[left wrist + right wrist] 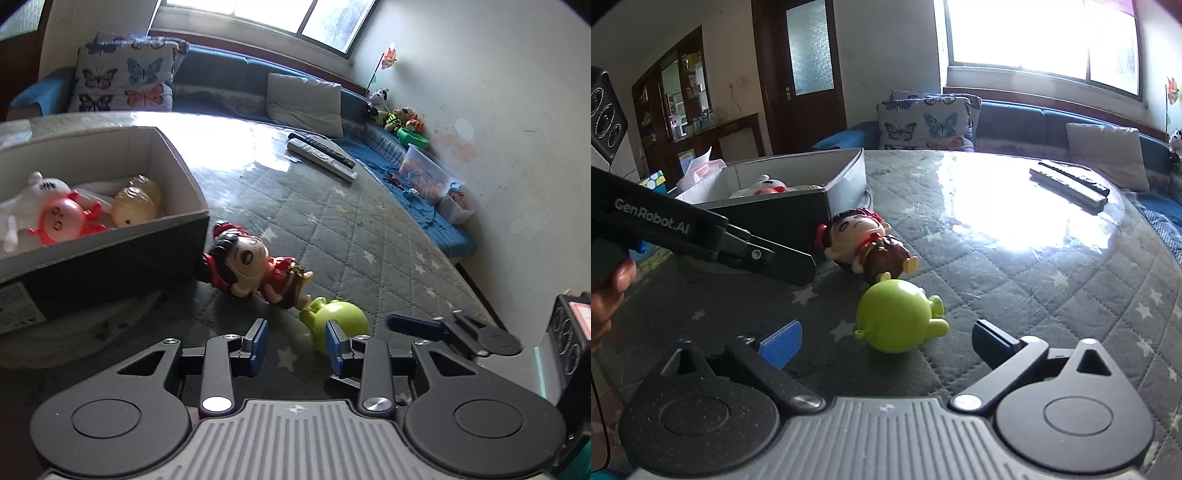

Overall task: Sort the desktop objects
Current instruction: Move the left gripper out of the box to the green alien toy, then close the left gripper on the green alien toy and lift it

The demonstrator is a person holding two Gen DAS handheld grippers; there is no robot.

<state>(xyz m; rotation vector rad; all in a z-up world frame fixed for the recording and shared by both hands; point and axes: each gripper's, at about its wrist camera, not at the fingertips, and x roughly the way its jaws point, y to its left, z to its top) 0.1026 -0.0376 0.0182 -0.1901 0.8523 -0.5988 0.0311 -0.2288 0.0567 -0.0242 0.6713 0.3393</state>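
Nearest, right gripper [886, 341] with jaws wide apart, holding nothing, green round toy [899, 317] lying on the quilted table cover [1015, 280] just ahead between the fingertips, untouched. Left gripper [296, 341] also apart and empty, beside the same toy. Behind, touching the green toy, doll in red dress [868, 243] on its side against the cardboard box [110, 254]. Inside the box, red crab toy [64, 219] and yellowish toy [135, 205]. Farther, two remote controls [1071, 182].

The doll [868, 243] lies between the box [798, 199] and the round toy [895, 317], remotes [1071, 182] well behind.
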